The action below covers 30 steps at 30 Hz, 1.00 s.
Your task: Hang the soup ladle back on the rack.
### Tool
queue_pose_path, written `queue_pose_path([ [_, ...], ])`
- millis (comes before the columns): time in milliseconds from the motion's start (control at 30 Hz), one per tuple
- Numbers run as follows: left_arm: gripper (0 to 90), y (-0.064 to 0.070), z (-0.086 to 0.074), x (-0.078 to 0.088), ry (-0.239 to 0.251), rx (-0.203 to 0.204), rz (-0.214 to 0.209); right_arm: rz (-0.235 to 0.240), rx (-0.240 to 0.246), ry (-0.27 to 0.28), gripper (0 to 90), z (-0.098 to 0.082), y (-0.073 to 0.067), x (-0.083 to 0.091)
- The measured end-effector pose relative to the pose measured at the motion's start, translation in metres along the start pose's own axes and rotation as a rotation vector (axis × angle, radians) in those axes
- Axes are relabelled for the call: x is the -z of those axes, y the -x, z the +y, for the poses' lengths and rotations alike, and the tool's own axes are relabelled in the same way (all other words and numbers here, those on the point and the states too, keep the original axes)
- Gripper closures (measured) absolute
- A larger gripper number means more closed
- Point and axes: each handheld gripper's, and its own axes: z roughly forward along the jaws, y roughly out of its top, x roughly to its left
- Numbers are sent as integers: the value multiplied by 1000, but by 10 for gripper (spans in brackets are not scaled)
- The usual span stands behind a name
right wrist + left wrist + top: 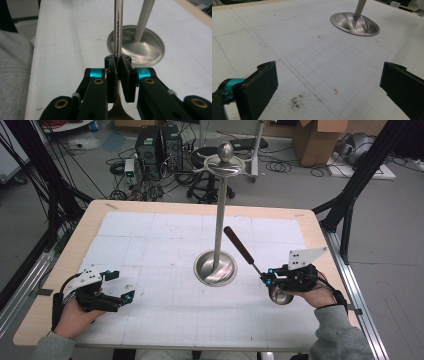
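A steel stand rises from a round dish-shaped base at the table's middle, its thin pole topped by a ring and a ball. My right gripper is shut on the metal shaft of a ladle. The ladle's dark handle points up toward the pole and its bowl hangs under the hand. In the right gripper view the pads pinch the shaft, with the base behind. My left gripper rests open at the table's left, nothing between its jaws; the base lies ahead of it.
A white gridded mat covers the wooden table. Black frame posts stand at both sides. Computer towers, cables and a cardboard box sit on the floor beyond the far edge.
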Motion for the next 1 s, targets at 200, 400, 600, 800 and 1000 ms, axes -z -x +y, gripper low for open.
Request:
queue_pose_path([
  [200,22,0,0,0,-1,-2,0,-43,-20,65,845,1,1,3],
  [400,22,0,0,0,1,2,-1,-73,-28,107,845,1,1,6],
  [600,22,0,0,0,-2,0,0,-105,-40,183,845,1,1,9],
  [800,22,0,0,0,-3,0,0,-151,-73,246,845,4,-1,11],
  [1000,22,0,0,0,-4,-2,0,-184,-111,301,845,11,-5,10],
])
